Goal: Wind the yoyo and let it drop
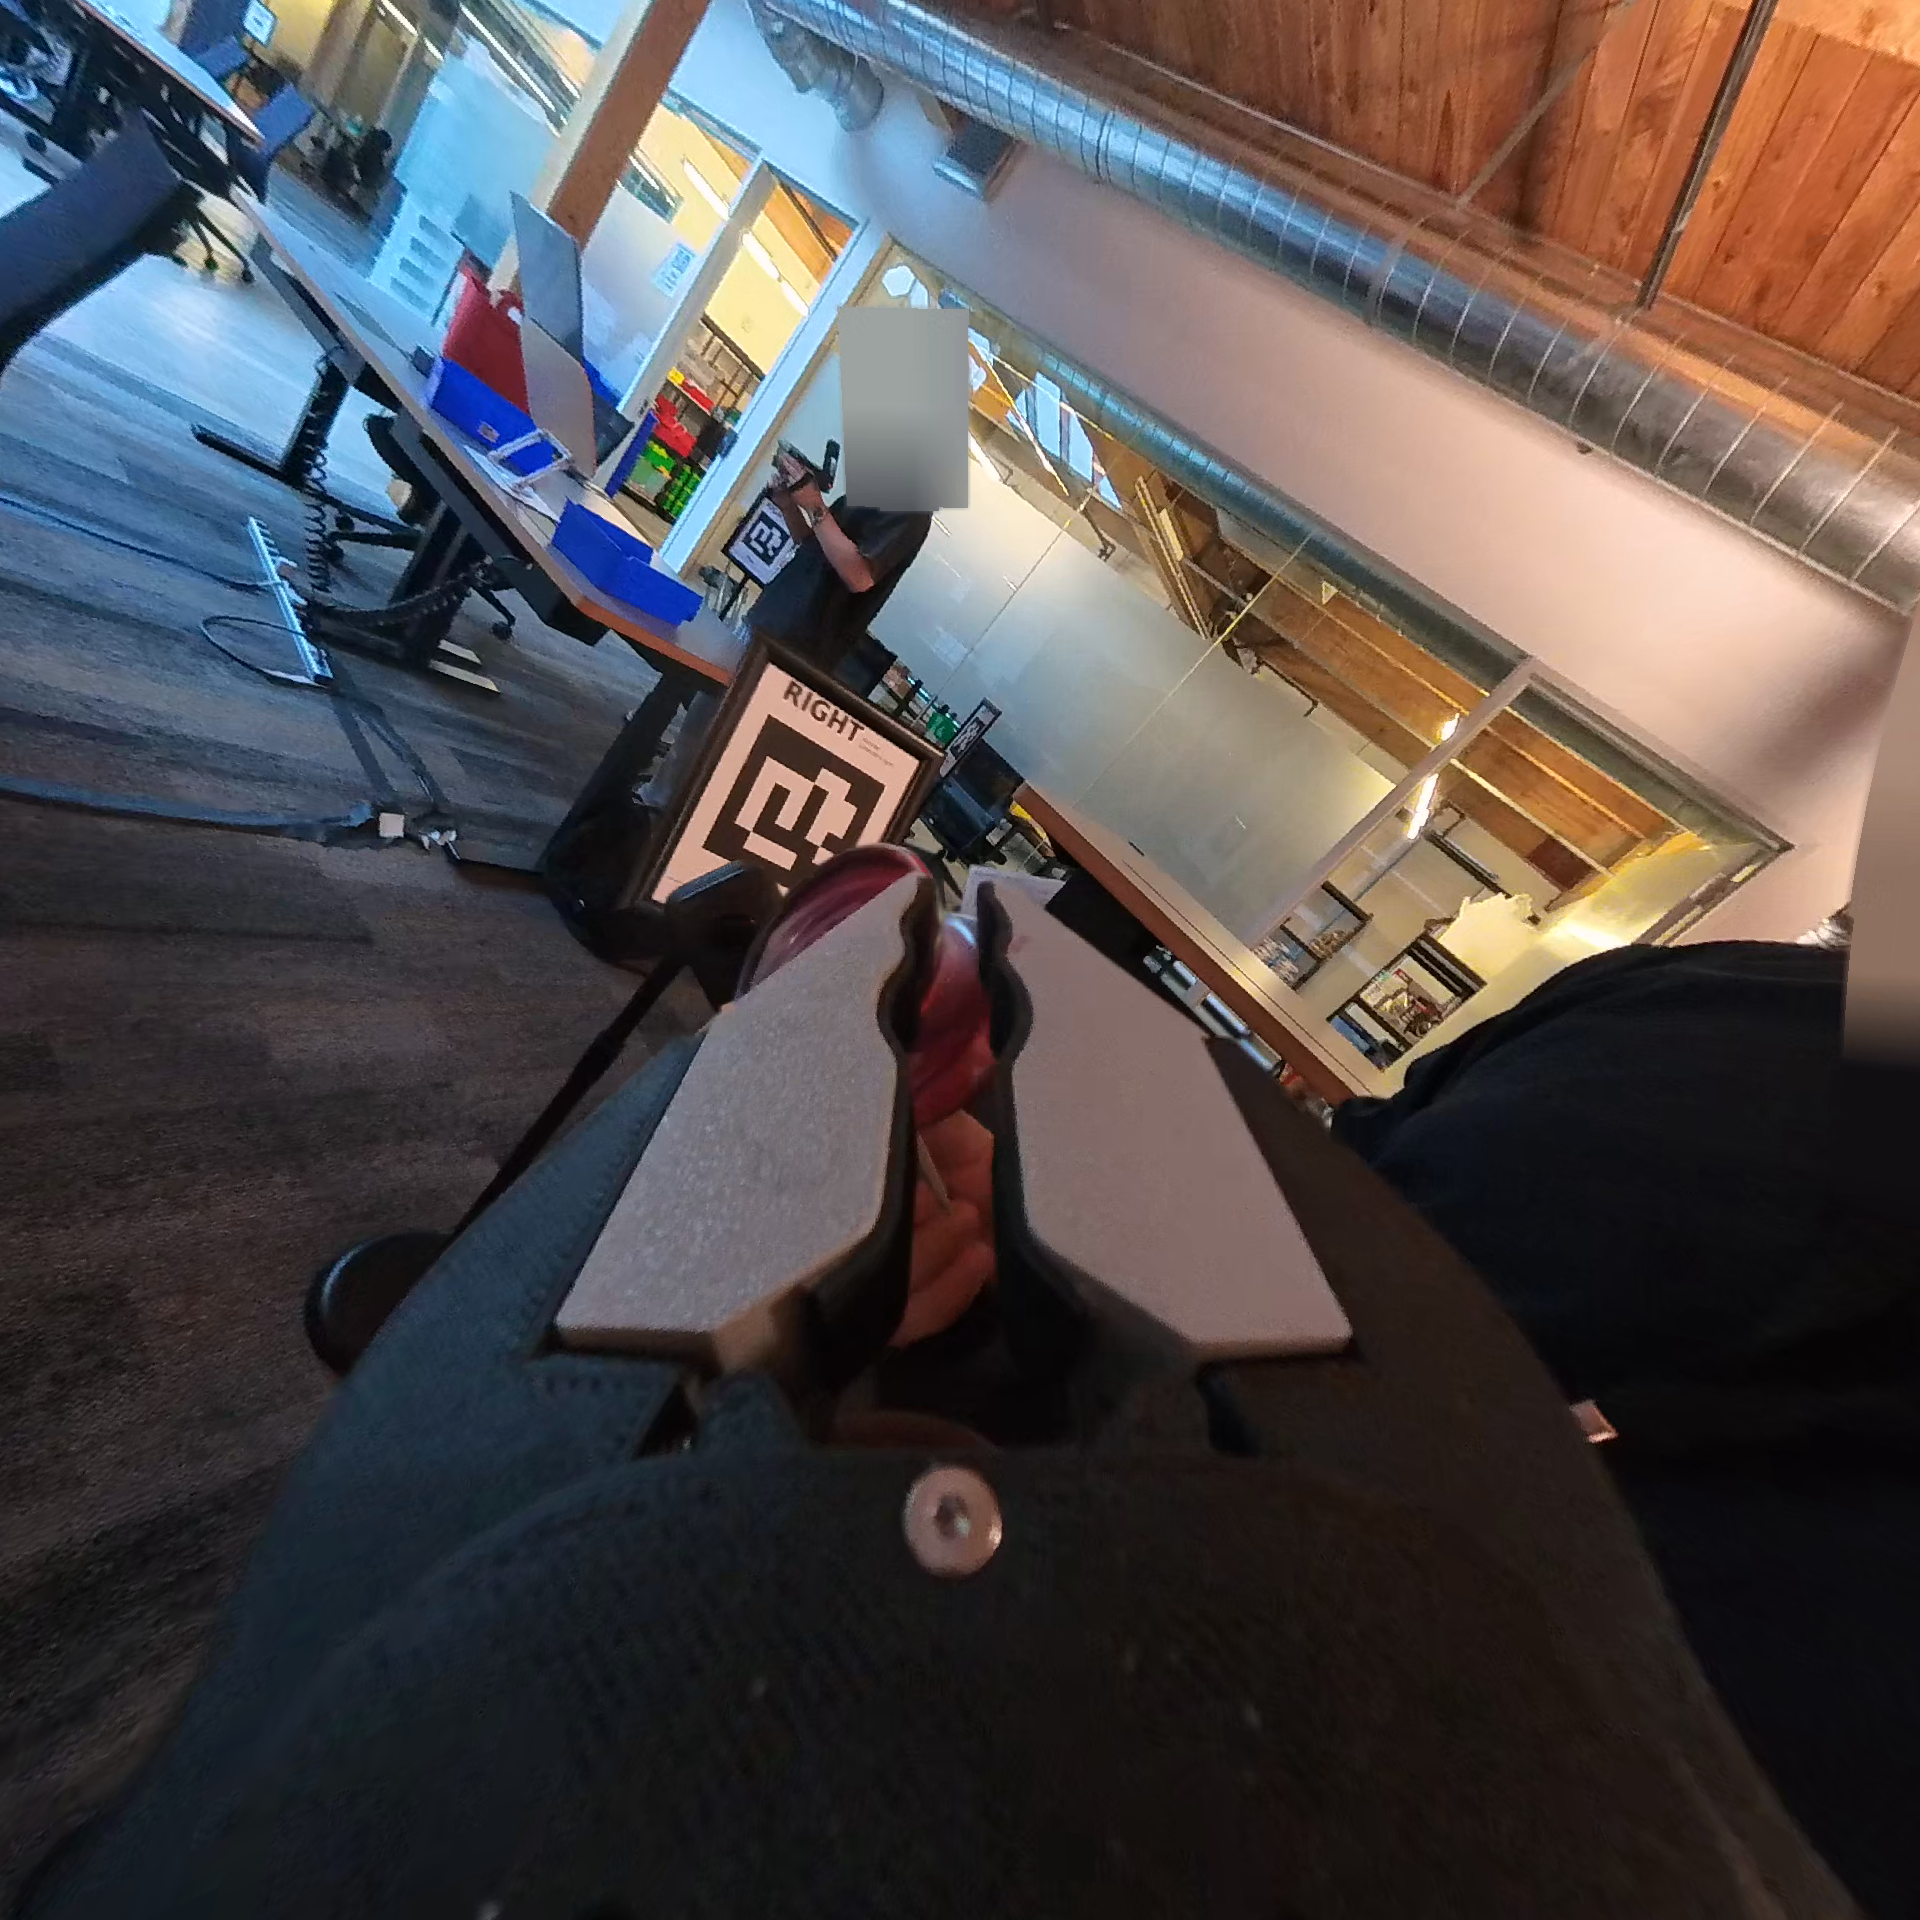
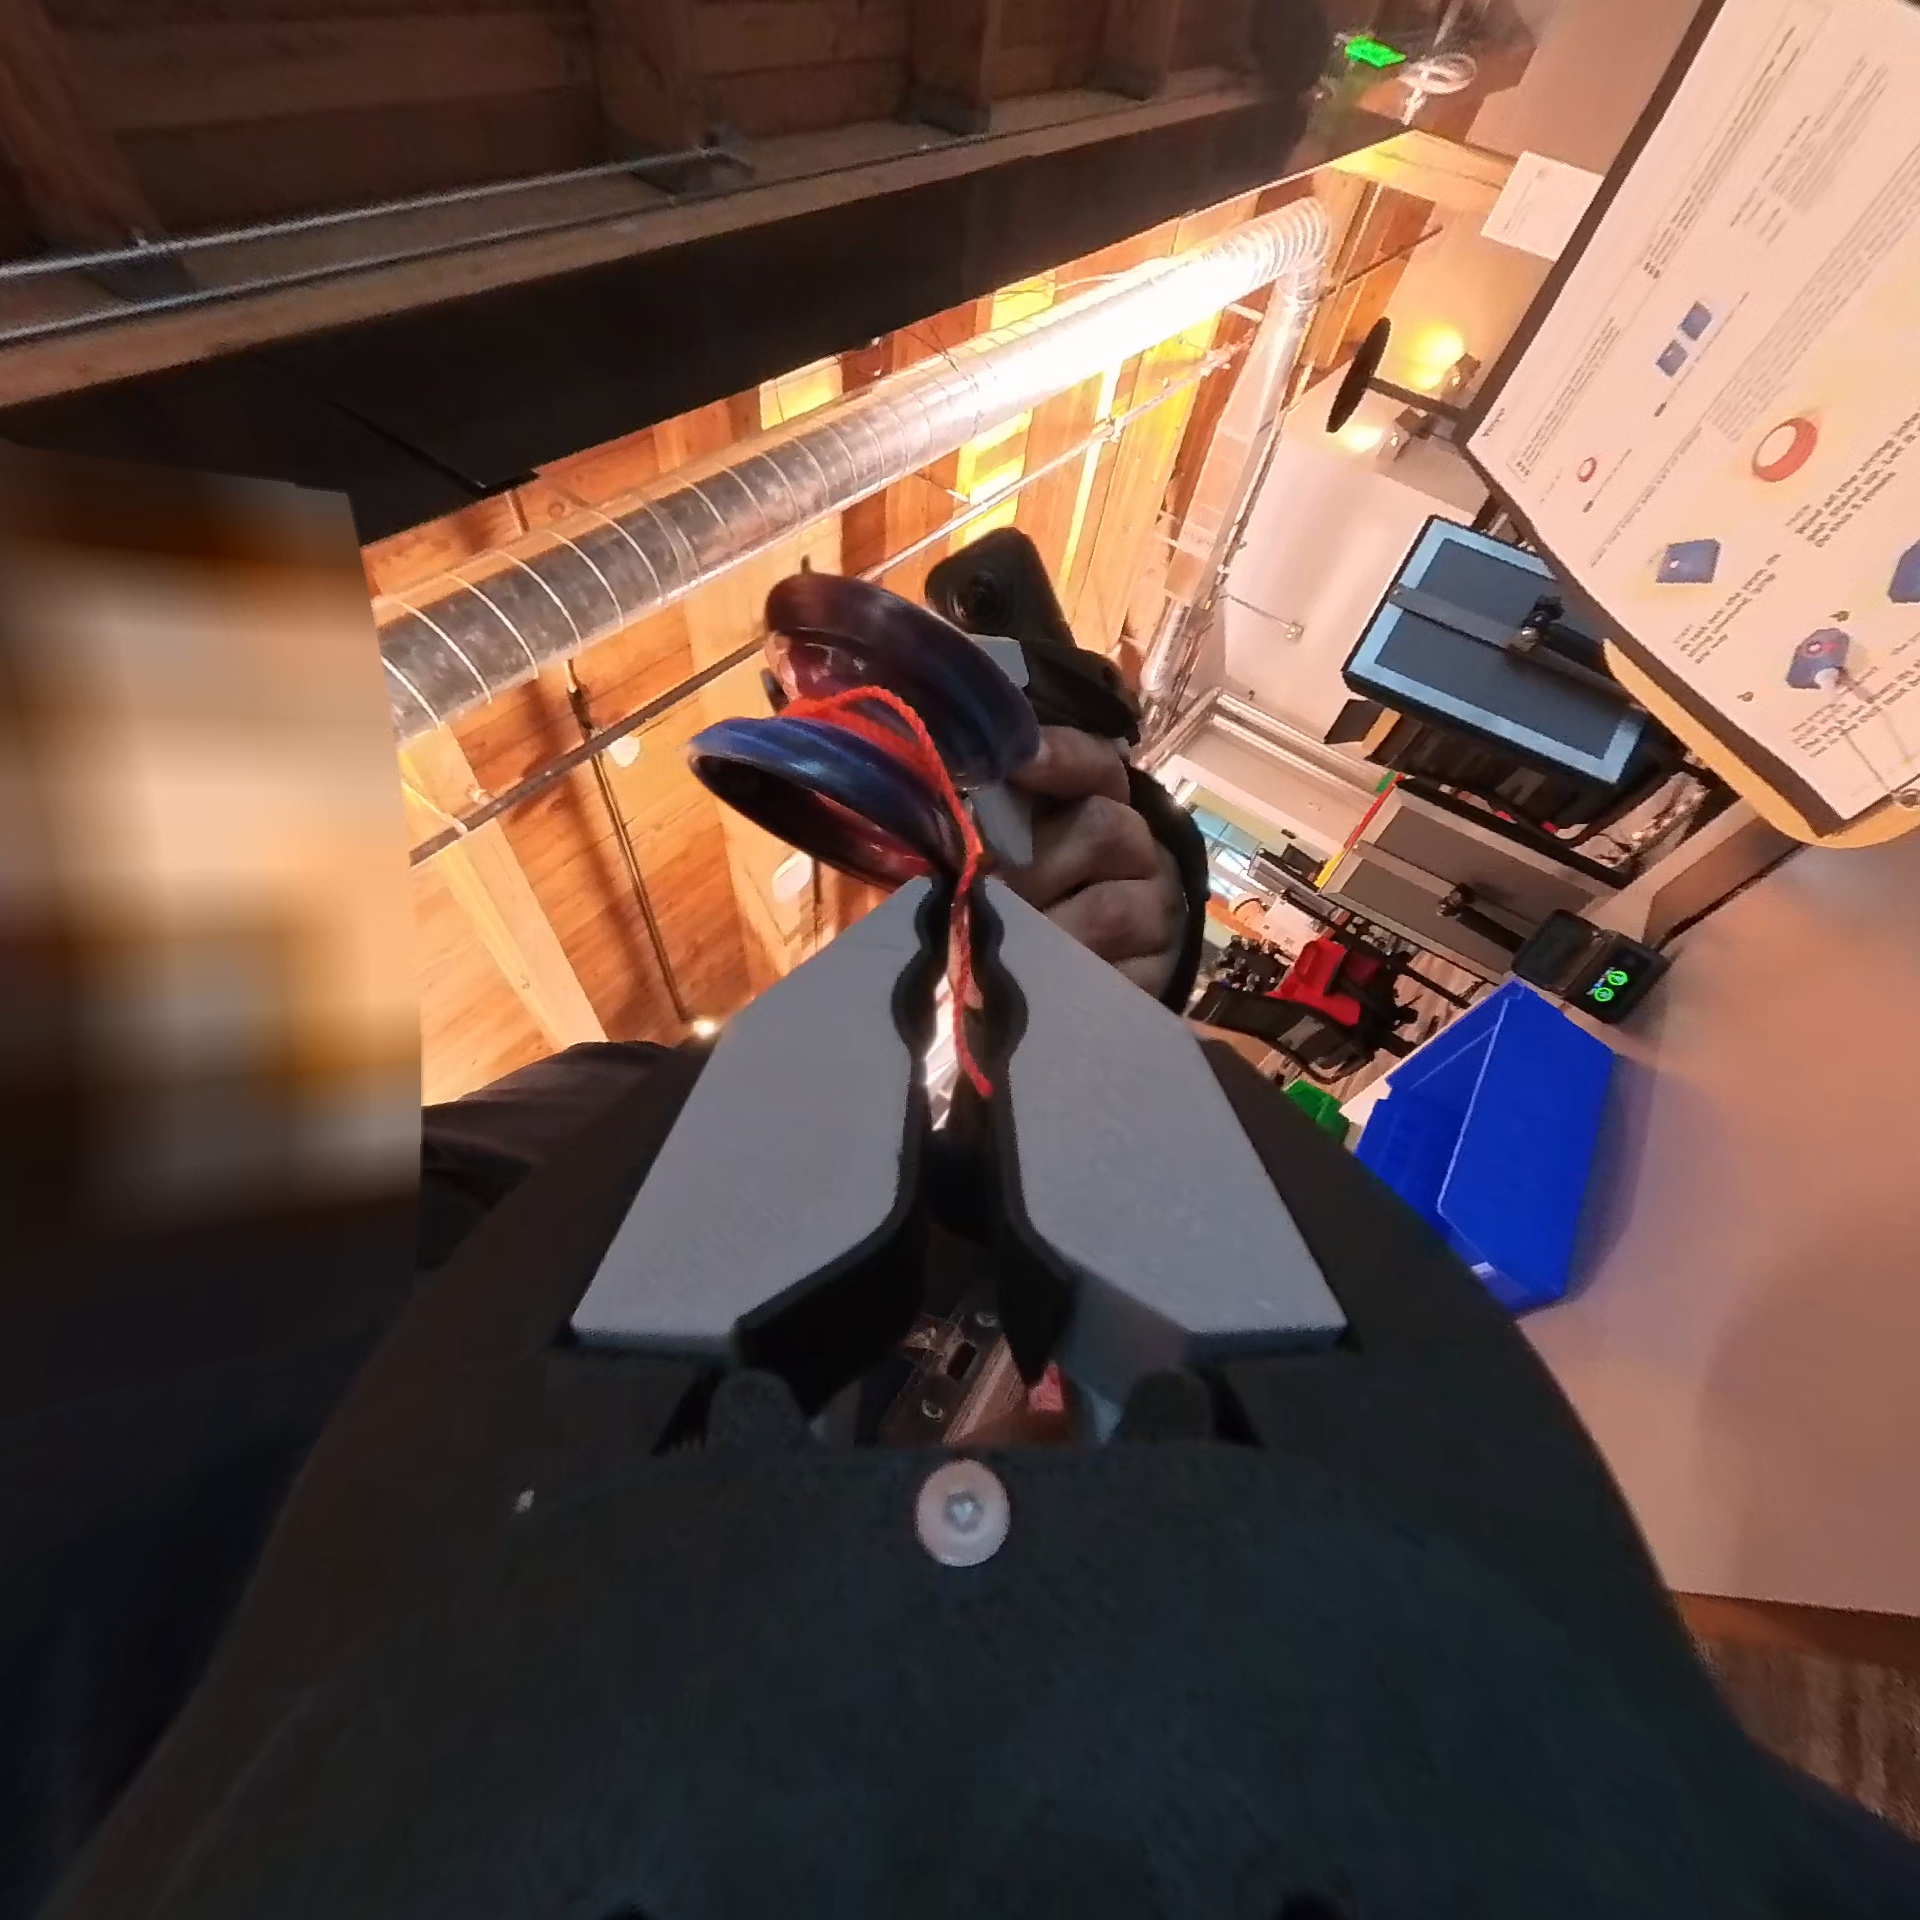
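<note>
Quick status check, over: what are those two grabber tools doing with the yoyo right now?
Left tool clamped on the yoyo, held up in the air. Right tool pinching the red string just below it. String partly wound. Nothing in the way.

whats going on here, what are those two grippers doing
A person is working a yoyo with two hand-held grippers, up in the air rather than on a table. The left gripper is closed on the yoyo's red and blue body, with one disc sticking out past its fingers. The right gripper sits just below and pinches the red string, which loops over the groove between the discs. So the winding looks under way, and the yoyo has not been dropped yet.
</note>
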